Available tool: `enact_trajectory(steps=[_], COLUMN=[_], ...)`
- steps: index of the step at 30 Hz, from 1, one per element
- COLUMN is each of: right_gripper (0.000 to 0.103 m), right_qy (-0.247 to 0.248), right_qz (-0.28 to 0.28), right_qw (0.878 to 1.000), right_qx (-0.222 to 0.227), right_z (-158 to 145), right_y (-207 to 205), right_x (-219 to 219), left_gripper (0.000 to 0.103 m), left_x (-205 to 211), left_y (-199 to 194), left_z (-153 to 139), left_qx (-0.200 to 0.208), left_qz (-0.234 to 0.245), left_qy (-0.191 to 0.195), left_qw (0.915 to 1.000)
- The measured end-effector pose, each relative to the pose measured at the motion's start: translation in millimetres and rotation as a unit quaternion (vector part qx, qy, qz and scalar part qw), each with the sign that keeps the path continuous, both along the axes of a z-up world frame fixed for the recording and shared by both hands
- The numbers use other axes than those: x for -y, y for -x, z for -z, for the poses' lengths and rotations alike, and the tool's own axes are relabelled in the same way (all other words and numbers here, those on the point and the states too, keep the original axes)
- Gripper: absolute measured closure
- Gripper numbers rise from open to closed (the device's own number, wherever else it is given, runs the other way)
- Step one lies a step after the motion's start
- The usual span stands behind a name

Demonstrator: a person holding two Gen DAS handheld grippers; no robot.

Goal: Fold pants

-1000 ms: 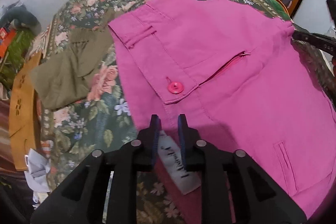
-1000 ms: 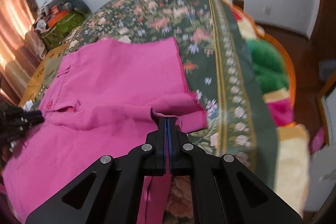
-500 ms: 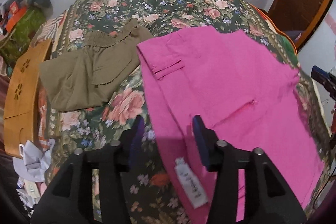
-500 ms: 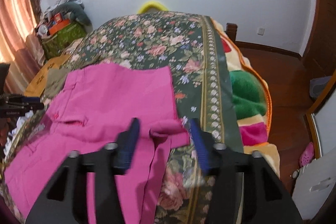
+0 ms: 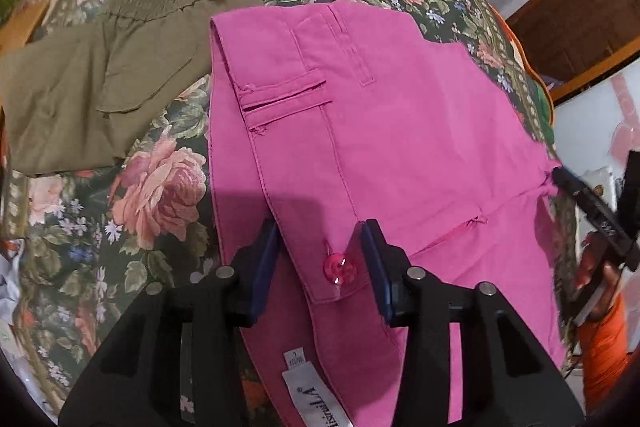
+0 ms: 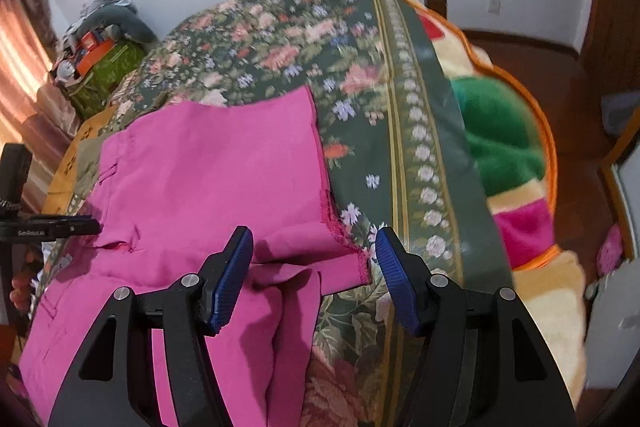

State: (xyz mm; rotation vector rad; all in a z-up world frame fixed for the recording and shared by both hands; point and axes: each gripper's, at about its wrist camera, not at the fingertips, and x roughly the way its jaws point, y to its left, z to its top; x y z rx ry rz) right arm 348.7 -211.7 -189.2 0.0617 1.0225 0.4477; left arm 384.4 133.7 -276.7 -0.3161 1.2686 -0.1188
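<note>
Your pink pants [image 5: 360, 155] lie spread on the flowered bedspread [image 5: 160, 195], beside a folded olive garment [image 5: 100, 83]. Both your left gripper [image 5: 320, 263] and right gripper [image 6: 314, 267] hover with jaws wide apart, holding nothing. You seem between folds: next, pinch the waistband by the button [image 5: 340, 269] and the hem [image 6: 344, 243].

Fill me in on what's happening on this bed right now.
A person with a two-finger gripper in each hand is folding pink pants spread on a floral bedspread. Both grippers are open and hold nothing. The left gripper is at the waistband, its fingers either side of the pink button. The right gripper is over the frayed leg hem, where one layer already lies folded over the other. An olive garment lies on the bedspread beside the pants.
</note>
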Motion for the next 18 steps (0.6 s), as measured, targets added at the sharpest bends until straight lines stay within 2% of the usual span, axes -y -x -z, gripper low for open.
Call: enact_trajectory(steps=[2,3,4,6,8,10,12,16,18], right_gripper=[0.043,0.043,0.044,0.053,0.06,0.082,0.09,0.094,0.095], right_qy=[-0.013,-0.013,-0.009,0.005,0.024,0.041,0.046,0.053,0.062], right_qz=[0.003,0.004,0.002,-0.01,-0.025,-0.036,-0.036,-0.039,-0.044], right_qw=[1.0,1.0,1.0,1.0,0.999,0.999,0.998,0.998,0.997], right_qx=[-0.023,-0.026,-0.022,-0.014,-0.009,-0.004,-0.002,0.005,0.013], right_z=[8,10,10,10,11,13,14,16,16], right_y=[-4,-5,-4,-1,1,3,1,2,6], right_x=[2,1,0,-4,-10,-12,-12,-12,-15], left_gripper=[0.069,0.082,0.09,0.096,0.097,0.097,0.098,0.097,0.097], left_x=[1,3,3,6,11,19,24,27,27], left_y=[1,1,2,4,6,8,10,16,16], left_z=[-1,-1,-2,-3,-5,-8,-12,-27,-31], left_qx=[0.005,0.007,0.011,0.022,0.033,0.047,0.062,0.099,0.104], left_qz=[-0.002,-0.003,-0.003,-0.007,-0.003,0.005,0.011,0.012,0.012], left_qy=[-0.009,-0.027,-0.042,-0.062,-0.085,-0.116,-0.14,-0.178,-0.191], left_qw=[0.9999,0.9996,0.9991,0.9978,0.9958,0.9921,0.9882,0.9791,0.976])
